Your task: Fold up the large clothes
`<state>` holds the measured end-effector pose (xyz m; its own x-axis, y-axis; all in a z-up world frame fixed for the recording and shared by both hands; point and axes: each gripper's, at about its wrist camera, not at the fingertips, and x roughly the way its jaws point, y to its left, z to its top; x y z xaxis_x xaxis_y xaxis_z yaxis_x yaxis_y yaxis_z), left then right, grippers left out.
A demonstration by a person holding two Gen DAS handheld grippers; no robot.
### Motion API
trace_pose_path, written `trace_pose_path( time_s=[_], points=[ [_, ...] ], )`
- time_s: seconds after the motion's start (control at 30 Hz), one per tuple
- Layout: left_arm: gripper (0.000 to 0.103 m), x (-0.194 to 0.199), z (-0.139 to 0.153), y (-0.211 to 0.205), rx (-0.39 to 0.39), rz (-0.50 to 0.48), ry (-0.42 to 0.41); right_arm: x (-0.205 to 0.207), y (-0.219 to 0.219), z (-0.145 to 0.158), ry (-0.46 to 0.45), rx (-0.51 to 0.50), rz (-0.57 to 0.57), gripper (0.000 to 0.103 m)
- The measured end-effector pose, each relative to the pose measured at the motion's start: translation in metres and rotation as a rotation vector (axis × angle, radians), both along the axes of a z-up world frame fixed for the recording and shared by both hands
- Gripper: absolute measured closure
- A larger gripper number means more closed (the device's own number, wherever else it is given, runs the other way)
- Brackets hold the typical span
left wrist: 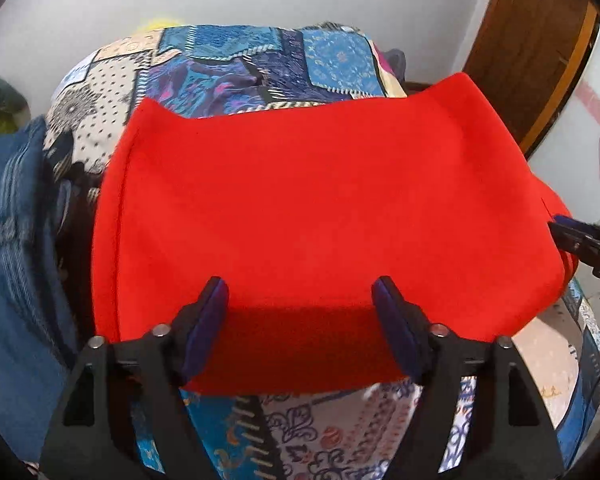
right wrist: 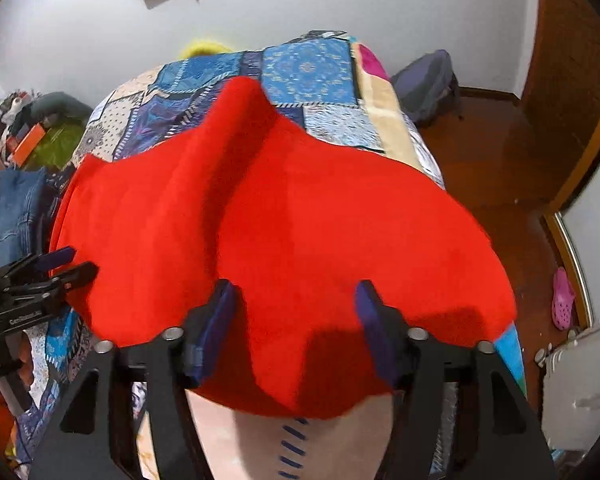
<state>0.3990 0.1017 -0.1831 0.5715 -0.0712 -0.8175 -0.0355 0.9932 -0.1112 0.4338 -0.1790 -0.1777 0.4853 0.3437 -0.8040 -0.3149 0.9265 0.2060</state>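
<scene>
Black arms with blue pads sit closest to each camera. On the left gripper point(left wrist: 300, 312) the two pads point(left wrist: 204, 328) stand wide apart, and nothing is pinched between them. They hang over the near edge of the red cloth point(left wrist: 316, 216), at 6 o'clock in the left wrist view. The right gripper point(right wrist: 294, 316) is spread apart too, with its pads point(right wrist: 374, 332) over the near edge of the same red cloth point(right wrist: 276, 240), and it squeezes nothing.

Each claw can be seen from the other side. At 3 o'clock in the left wrist view the right gripper pokes in at the cloth's side edge. At 9 o'clock in the right wrist view the left one does the same.

Next comes the red cloth itself. It lies spread on the patchwork blanket point(left wrist: 260, 68) on the bed, with a soft ridge up its middle in the right wrist view.

Farther off, blue jeans point(left wrist: 12, 216) lie at 9 o'clock. A white wall point(right wrist: 300, 4) stands at 12 o'clock, and a pink shoe point(right wrist: 562, 300) sits on the brown floor at 3 o'clock.
</scene>
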Motion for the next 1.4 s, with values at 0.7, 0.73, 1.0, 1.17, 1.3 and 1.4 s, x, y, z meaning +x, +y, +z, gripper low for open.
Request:
trace_pose_path(
  time_s=[0.7, 0.73, 1.0, 1.17, 1.3, 1.4],
  points=[
    [0.022, -0.076, -0.050, 0.075, -0.688, 0.426, 0.033, -0.032, -0.010, 0.026, -0.064, 0.031, -0.001, 0.038],
    [0.022, -0.073, -0.054, 0.076, -0.713, 0.448, 0.032, -0.032, -0.008, 0.026, -0.067, 0.032, 0.010, 0.038],
    [0.017, -0.045, -0.064, 0.075, -0.748, 0.600, -0.052, -0.023, -0.001, 0.007, -0.022, 0.020, 0.015, 0.038],
    [0.022, -0.024, -0.058, 0.061, -0.609, 0.665, -0.057, -0.024, -0.006, 0.003, -0.009, 0.043, 0.008, 0.038],
    [0.074, -0.012, -0.030, 0.033, -0.397, 0.612, -0.103, -0.027, -0.010, 0.011, -0.022, 0.043, 0.004, 0.038],
    [0.084, -0.015, 0.005, 0.011, -0.198, 0.549, -0.162, -0.028, -0.012, 0.025, -0.048, 0.061, 0.004, 0.038]
  ],
)
